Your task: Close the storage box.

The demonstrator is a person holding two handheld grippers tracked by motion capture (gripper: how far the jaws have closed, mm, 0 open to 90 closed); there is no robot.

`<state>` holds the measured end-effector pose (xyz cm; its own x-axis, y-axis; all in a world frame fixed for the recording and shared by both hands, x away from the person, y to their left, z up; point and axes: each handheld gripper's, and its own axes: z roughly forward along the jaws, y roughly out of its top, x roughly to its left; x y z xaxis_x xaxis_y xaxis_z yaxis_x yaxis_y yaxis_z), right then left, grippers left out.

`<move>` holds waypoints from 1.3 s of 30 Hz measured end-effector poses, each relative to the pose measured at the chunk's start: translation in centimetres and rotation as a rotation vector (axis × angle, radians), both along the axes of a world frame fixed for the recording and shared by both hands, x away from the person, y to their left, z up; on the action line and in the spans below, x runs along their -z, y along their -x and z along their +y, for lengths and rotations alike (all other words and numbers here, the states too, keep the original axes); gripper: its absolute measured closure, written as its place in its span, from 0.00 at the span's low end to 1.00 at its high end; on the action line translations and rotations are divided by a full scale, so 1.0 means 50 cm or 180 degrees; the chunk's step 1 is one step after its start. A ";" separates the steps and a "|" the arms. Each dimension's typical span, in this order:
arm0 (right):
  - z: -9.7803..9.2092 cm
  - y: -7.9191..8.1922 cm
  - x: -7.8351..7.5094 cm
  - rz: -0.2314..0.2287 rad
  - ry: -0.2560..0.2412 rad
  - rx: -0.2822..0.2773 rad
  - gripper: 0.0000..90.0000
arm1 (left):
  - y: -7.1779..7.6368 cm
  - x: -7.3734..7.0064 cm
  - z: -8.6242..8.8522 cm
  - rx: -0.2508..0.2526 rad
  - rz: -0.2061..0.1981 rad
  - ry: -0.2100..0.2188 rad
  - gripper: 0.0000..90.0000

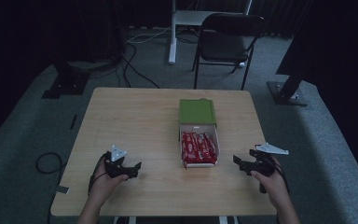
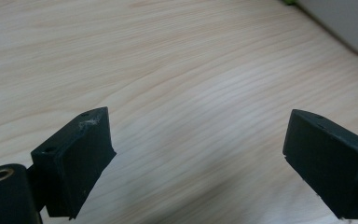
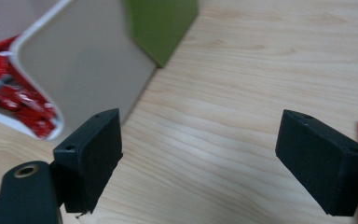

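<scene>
In the high view, a wooden desk [image 1: 140, 126] occupies the middle of the frame, and a white box [image 1: 199, 145] lies on it right of centre, its green sleeve [image 1: 197, 111] pushed toward the top of the frame so that the drawer part is uncovered and the red wrapped bars [image 1: 198, 147] inside can be reached from above. The left claw [image 1: 133, 169] sits in the lower left part of the frame and the right claw [image 1: 240, 164] in the lower right, each held by a hand low over the desk and turned inward, so the box is between them and near to both; I judge this as a ready position before the work on the bars begins. In the left gripper view, the two black jaws stand wide apart with nothing between them, above bare wood, and a pale corner of the box [image 2: 342, 25] is in the upper right of the frame, well apart from the jaws. In the right gripper view, the jaws are also spread wide and hold nothing; the box wall [image 3: 81, 70] and the green sleeve [image 3: 161, 25] are in the upper left, with the red bars [image 3: 14, 100] at the left edge. A small red thing shows at the right edge, too cut off to name.
</scene>
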<state>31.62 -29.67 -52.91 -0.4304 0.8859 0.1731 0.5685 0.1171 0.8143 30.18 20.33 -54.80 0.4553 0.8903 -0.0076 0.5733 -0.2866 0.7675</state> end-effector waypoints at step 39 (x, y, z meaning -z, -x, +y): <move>0.086 -0.037 -0.018 -0.0045 -0.0205 -0.0559 0.16 | -0.039 -0.080 -0.234 0.1088 -0.0392 0.0102 0.10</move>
<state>33.49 -25.40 -52.02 -0.5802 0.7843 0.2198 0.5324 0.1609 0.8311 32.12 8.62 -50.78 0.7257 0.6868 0.0404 0.3512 -0.4203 0.8366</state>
